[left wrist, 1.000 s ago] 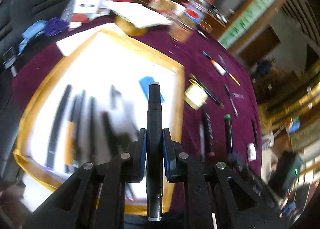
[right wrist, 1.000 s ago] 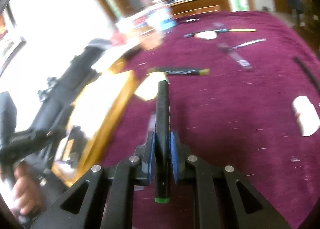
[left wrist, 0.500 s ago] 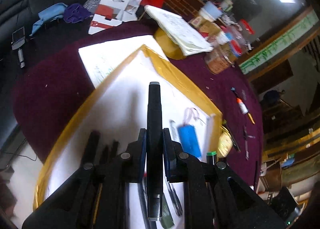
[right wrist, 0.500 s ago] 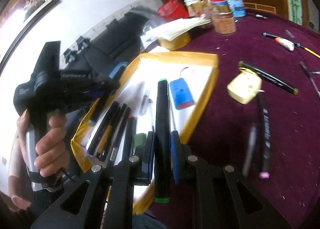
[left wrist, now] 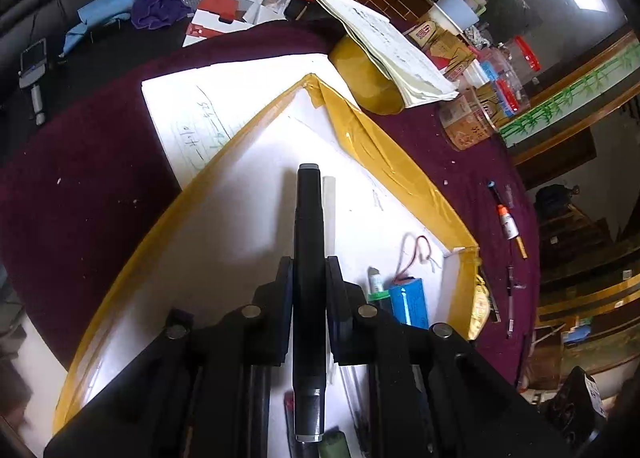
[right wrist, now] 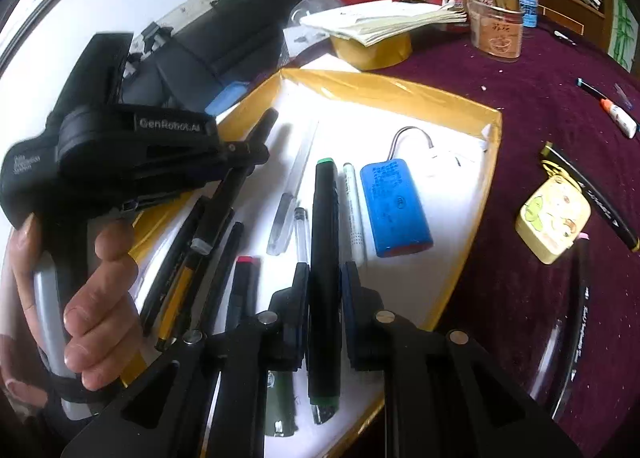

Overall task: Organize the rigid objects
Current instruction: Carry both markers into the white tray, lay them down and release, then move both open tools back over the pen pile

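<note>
My left gripper is shut on a black marker with grey ends, held above the white tray with a yellow taped rim. The right wrist view shows that left gripper at the left, a hand around its handle, its marker slanting over the tray. My right gripper is shut on a black marker with green ends, over the tray. In the tray lie several dark pens, a clear pen and a blue battery pack.
On the purple cloth right of the tray lie a small yellow cartoon box, black markers and a white-and-orange tube. Behind the tray stand a tape roll under stacked paper and a jar.
Both grippers have carried their markers leftward, the right one from the purple cloth to above the tray. The left view now looks at the tray's far corner; both grips are unchanged.
</note>
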{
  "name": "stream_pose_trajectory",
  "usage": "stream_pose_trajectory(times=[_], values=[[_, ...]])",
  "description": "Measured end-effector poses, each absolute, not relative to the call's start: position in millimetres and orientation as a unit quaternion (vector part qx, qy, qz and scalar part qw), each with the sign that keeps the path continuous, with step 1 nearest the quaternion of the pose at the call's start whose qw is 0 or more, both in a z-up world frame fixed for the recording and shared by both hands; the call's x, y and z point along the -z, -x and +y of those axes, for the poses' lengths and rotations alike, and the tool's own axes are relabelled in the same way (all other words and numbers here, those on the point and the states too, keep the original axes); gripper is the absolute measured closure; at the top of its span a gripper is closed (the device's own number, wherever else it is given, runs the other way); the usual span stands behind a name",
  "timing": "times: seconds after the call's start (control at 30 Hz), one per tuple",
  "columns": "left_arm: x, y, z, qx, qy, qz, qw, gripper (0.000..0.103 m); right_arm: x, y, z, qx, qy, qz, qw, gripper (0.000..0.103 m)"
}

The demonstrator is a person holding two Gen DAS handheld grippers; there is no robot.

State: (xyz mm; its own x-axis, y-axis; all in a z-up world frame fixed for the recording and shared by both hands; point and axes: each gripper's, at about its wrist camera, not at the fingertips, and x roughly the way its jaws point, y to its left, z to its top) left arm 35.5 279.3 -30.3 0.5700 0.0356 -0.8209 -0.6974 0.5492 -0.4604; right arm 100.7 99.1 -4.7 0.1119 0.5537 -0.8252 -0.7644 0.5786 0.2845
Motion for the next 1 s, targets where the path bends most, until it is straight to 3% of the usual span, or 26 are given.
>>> stream_pose_trajectory(times=[0.57, 0.6, 0.67, 0.7, 0.73, 0.8, 1.0], values=[[28, -46, 269, -0.235, 0.366, 0.432, 0.790, 0.087, 6, -94, 98, -0.439, 0.120, 0.491, 0.743, 0.087], [23, -44, 264, -0.234, 0.358, 0.429, 0.795, 0.081, 4, -93, 94, -0.442, 0.113, 0.490, 0.743, 0.086], [8, -38, 249, -0.240, 0.321, 0.422, 0.813, 0.072, -4, -90, 80, -0.453, 0.095, 0.483, 0.744, 0.073], [0, -35, 239, -0.245, 0.298, 0.419, 0.822, 0.061, -9, -86, 69, -0.457, 0.084, 0.475, 0.747, 0.070], [-8, -30, 226, -0.253, 0.272, 0.415, 0.830, 0.051, -12, -82, 60, -0.458, 0.077, 0.468, 0.752, 0.067], [-20, -18, 197, -0.256, 0.236, 0.407, 0.845, 0.043, -17, -75, 35, -0.460, 0.060, 0.457, 0.759, 0.067], [-21, -2, 116, -0.201, 0.199, 0.433, 0.856, 0.037, -23, -63, -51, -0.425, 0.016, 0.442, 0.789, 0.063]])
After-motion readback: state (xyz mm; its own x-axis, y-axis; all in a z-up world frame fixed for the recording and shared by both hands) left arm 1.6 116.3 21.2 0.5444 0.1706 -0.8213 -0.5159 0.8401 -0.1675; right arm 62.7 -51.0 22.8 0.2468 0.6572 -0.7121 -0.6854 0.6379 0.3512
